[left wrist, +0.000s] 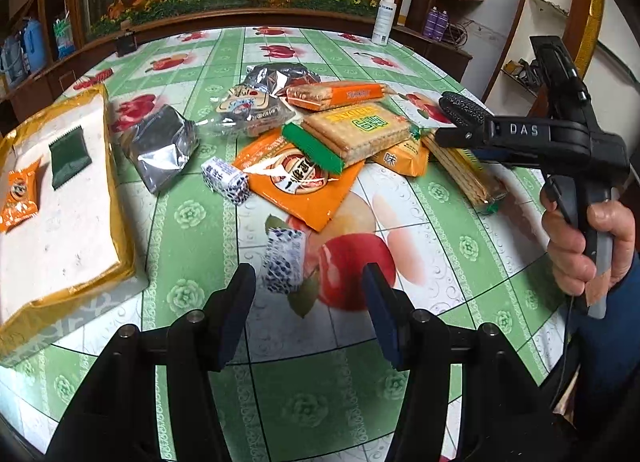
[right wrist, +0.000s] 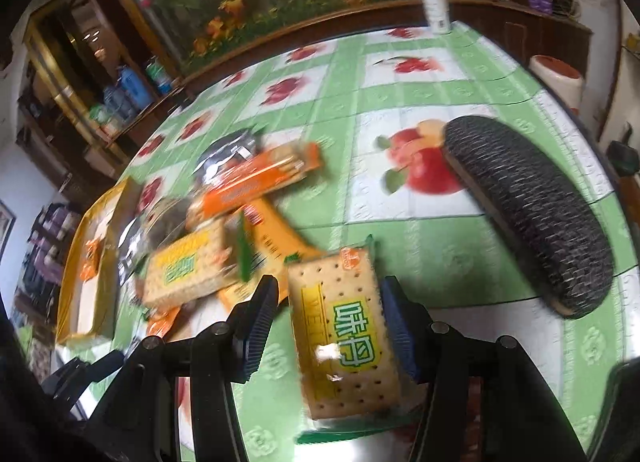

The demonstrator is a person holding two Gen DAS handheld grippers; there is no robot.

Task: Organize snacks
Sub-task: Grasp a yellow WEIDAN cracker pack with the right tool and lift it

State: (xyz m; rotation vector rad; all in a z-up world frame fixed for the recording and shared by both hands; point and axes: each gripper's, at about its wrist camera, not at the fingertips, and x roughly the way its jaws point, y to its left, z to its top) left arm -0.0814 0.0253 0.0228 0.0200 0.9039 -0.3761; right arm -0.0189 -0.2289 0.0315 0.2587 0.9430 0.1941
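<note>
A heap of snack packs lies mid-table: cracker packs, orange bags and silver pouches. My left gripper hangs open over the cloth with nothing between its fingers. A small blue-and-white candy packet lies just ahead of it, and a second one sits farther on. In the right wrist view, a yellow-and-green cracker pack lies between the jaws of my right gripper. The right pad is close against the pack. The left pad stands apart, with tablecloth showing in the gap.
A gold-rimmed white tray at the left holds a small orange packet and a dark green one. A white spray bottle stands at the far edge. A hand grips the right tool, which carries a black clamp.
</note>
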